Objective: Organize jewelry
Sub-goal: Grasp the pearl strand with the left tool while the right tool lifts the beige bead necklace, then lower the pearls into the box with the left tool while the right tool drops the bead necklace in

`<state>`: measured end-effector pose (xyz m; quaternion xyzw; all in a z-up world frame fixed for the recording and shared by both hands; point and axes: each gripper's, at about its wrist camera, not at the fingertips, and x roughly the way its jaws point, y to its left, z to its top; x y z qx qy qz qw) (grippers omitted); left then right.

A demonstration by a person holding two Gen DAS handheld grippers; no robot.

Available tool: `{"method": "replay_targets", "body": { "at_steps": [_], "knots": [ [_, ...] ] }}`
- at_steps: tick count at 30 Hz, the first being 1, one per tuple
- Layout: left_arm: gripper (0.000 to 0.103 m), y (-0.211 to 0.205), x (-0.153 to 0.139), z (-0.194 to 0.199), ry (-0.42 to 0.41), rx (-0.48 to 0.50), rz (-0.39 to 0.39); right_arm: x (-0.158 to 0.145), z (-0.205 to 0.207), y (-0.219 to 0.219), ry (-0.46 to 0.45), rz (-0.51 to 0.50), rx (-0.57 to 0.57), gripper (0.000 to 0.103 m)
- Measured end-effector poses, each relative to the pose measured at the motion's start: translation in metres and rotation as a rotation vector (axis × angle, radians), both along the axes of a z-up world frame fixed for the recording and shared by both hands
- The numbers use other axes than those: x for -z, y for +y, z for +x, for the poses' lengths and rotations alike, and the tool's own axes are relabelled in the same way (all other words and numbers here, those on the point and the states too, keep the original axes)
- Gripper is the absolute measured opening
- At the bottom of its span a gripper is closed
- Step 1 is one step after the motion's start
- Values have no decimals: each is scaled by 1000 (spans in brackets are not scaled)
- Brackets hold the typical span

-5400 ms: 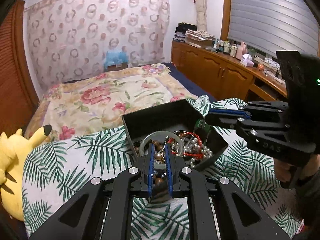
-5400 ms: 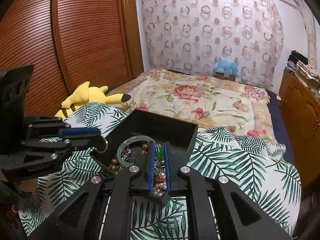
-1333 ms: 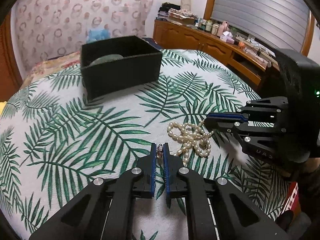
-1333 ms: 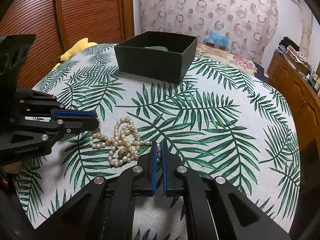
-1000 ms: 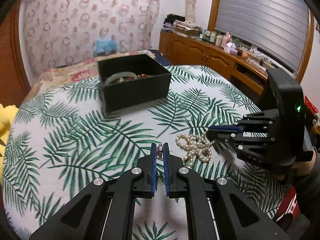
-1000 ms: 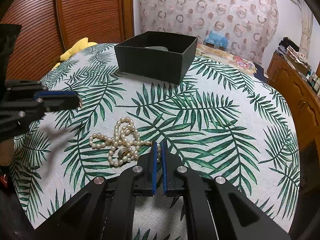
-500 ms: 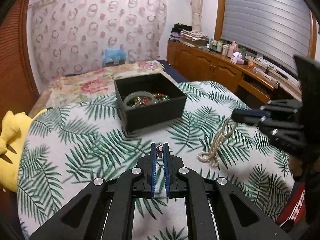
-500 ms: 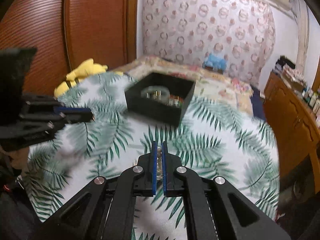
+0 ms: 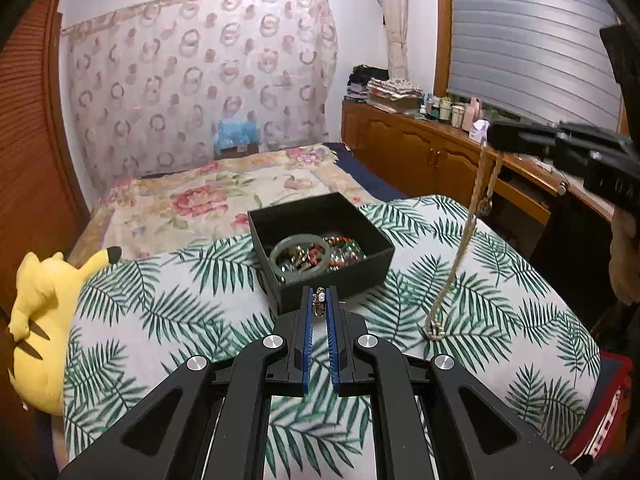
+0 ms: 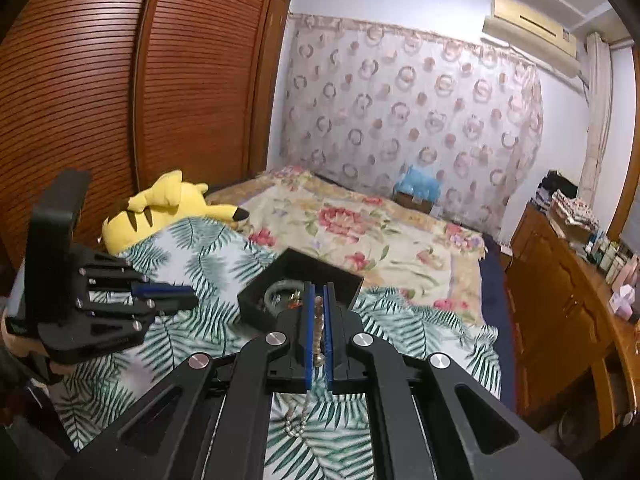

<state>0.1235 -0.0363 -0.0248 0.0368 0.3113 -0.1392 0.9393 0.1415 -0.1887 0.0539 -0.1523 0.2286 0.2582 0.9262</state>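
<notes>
My left gripper (image 9: 319, 294) is shut on a small silver trinket (image 9: 319, 305) pinched at its blue pads, above the palm-leaf tablecloth (image 9: 168, 320). Just beyond it sits the open black box (image 9: 376, 258), holding a green bangle (image 9: 280, 250) and mixed beads. My right gripper (image 9: 493, 139) is raised at the upper right, shut on the pearl necklace (image 9: 460, 248). The strand hangs long, its lower end near the cloth. In the right wrist view the pearls (image 10: 318, 322) run between the right gripper (image 10: 319, 290) pads and dangle below. The left gripper (image 10: 192, 294) is lower left, the box (image 10: 256, 304) ahead.
A yellow plush toy (image 9: 36, 312) lies at the table's left edge. A bed with a floral cover (image 9: 208, 200) stretches behind the table. A wooden cabinet (image 9: 432, 160) with bottles runs along the right, slatted wardrobe doors (image 10: 100, 100) along the left.
Both grippers have risen. The right one lifted the pearl necklace from its heap on the cloth, and it now hangs stretched out. The left still pinches the small trinket.
</notes>
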Motion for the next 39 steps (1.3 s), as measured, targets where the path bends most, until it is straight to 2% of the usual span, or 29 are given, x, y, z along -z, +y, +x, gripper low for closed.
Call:
{"method": "replay_targets", "body": {
  "at_steps": [11, 19, 25, 34, 39],
  "knots": [
    [6, 5, 2, 20, 13, -27, -11, -57, 38, 12, -81, 48, -1, 5],
    [6, 1, 4, 30, 20, -33, -4, -70, 71, 26, -100, 48, 26, 5],
    [6, -1, 7, 40, 29, -38, 2, -42, 96, 35, -31, 29, 43, 5],
    [6, -5, 21, 50, 58, -46, 17, 38, 122, 38, 152, 44, 69, 5],
    [6, -10, 23, 66, 67, -59, 32, 64, 124, 29, 206, 54, 79, 7]
  ]
}}
